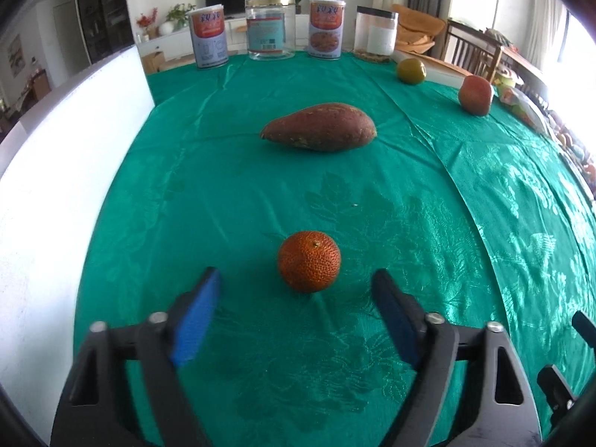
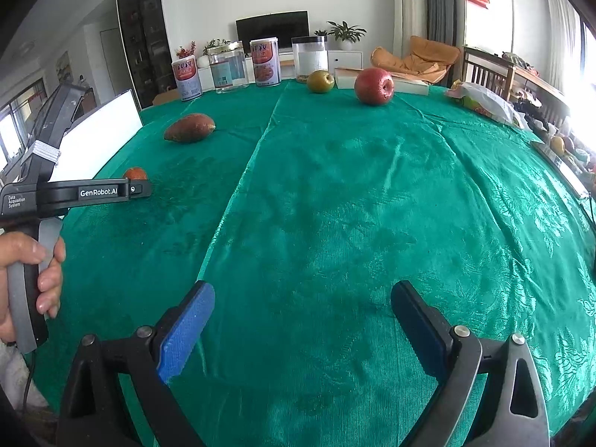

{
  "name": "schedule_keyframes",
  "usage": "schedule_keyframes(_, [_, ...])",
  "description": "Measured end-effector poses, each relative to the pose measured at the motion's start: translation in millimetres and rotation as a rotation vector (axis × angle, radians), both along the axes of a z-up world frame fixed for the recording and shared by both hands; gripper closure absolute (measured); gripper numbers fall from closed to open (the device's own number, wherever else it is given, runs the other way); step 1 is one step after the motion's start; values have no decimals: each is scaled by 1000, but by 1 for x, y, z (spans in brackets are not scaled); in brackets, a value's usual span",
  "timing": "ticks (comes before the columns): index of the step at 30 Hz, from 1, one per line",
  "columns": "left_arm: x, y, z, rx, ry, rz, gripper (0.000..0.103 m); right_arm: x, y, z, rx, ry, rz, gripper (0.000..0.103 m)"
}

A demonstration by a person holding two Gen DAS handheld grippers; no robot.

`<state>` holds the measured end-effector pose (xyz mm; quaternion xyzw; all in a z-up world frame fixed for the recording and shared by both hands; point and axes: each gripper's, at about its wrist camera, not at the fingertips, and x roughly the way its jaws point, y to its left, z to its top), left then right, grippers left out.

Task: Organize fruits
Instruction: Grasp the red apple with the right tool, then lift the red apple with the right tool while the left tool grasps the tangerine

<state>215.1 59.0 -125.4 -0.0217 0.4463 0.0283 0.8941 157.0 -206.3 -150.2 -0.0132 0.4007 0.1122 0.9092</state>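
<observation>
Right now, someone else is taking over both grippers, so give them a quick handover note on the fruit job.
Left gripper: open, empty, the orange on the cloth just ahead of its pads, untouched.
Right gripper: open, empty, over bare green tablecloth.
Things: sweet potato mid-table beyond the orange; green fruit and red apple side by side, apart, near the far edge, in front of the tins and jars.
Done: nothing visibly grouped; all four pieces lie scattered.
Left: probably grasp the orange first, then gather the rest.
</observation>
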Motion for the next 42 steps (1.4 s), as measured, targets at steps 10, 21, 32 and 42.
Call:
schedule_keyframes(10, [4, -1, -5, 3, 19, 16, 2, 86, -46, 33, 167, 165, -43, 3])
schedule_keyframes(21, [4, -1, -6, 2, 18, 18, 2, 312, -74, 32, 353, 167, -270, 3])
schedule_keyframes(32, [4, -1, -6, 2, 18, 17, 2, 373, -66, 18, 304, 193, -313, 36])
schedule_keyframes(42, [4, -1, -6, 2, 18, 17, 2, 303, -74, 19, 454, 252, -218, 36])
